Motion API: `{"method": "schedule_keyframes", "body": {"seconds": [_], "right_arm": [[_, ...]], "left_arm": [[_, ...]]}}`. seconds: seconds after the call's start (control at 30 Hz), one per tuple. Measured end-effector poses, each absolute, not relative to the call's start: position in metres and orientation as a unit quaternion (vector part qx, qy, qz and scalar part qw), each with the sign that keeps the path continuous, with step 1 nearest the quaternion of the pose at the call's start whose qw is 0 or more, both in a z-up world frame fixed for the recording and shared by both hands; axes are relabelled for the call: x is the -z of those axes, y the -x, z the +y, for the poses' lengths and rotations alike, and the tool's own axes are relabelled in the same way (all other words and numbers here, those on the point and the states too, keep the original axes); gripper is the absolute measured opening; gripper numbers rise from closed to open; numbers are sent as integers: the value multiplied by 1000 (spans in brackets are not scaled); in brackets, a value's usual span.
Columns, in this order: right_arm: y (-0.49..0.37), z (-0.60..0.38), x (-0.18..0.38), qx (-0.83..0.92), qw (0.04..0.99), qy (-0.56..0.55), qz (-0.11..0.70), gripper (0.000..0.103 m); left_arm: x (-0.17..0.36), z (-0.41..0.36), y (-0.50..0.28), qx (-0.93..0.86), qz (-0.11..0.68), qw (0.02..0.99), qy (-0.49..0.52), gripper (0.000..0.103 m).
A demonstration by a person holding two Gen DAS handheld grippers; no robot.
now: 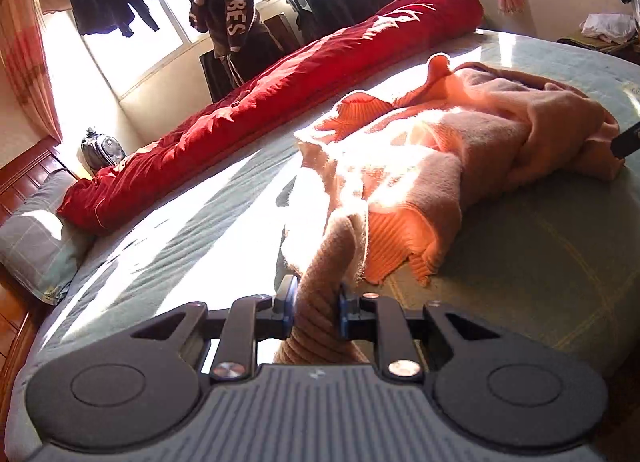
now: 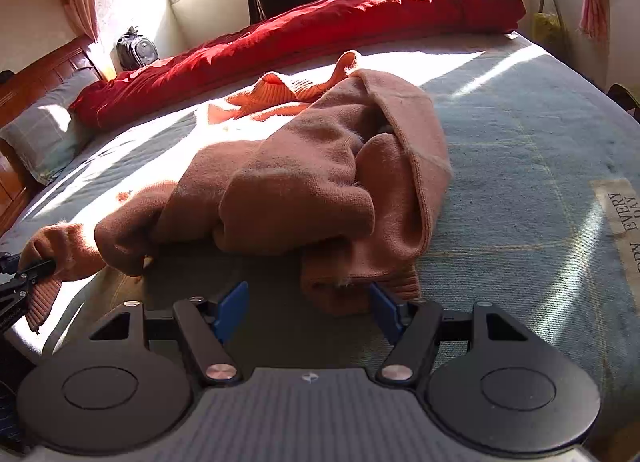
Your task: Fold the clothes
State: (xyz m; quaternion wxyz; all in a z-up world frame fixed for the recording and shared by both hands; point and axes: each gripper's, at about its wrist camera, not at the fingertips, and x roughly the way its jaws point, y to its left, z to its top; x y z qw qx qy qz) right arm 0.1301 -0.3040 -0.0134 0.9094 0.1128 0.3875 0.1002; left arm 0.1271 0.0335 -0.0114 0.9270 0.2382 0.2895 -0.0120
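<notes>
**Left gripper pinching a sweater cuff, right gripper spread at the hem**

Your left gripper (image 1: 315,304) has its jaws pressed in on the ribbed cuff of one sleeve (image 1: 320,286) of the orange sweater (image 1: 460,142). The blue pads (image 1: 289,302) squeeze the knit from both sides, and the sleeve runs up from the grip to the rest of the garment. In the right wrist view the same gripper appears at the left edge, its dark fingers around that cuff.

Your right gripper (image 2: 310,308) has its jaws spread wide. A bunched fold of the sweater's ribbed hem (image 2: 360,282) lies between the pads, touching or just beside the right-hand one; the left pad (image 2: 232,308) is clear of the cloth, so nothing is squeezed there.

The sweater lies crumpled in the middle of the bed, on a grey-blue sheet (image 2: 520,150), partly in strong sunlight. Its body is heaped in soft folds, with another ribbed edge (image 1: 404,244) showing bright orange in the left wrist view.

A rolled red quilt (image 1: 260,102) stretches along the far side of the bed. A grey pillow (image 1: 36,238) sits by the wooden headboard (image 2: 40,74). A person in a dark lettered hoodie (image 1: 228,10) stands beyond the quilt, near the window.
</notes>
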Motion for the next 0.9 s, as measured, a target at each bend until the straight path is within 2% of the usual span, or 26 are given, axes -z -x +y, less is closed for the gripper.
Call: {"method": "schedule_keyframes", "body": {"seconds": [0.4, 0.7, 0.9], "right_arm": [[-139, -299, 11, -110, 906, -108, 394, 71], [-154, -298, 9, -103, 908, -108, 392, 71], [-164, -300, 10, -95, 908, -106, 395, 71]], "left_arm": [[-42, 163, -199, -124, 283, 943, -125, 18], [-42, 219, -259, -187, 298, 929, -110, 17], [-23, 259, -305, -233, 327, 911, -90, 17]]}}
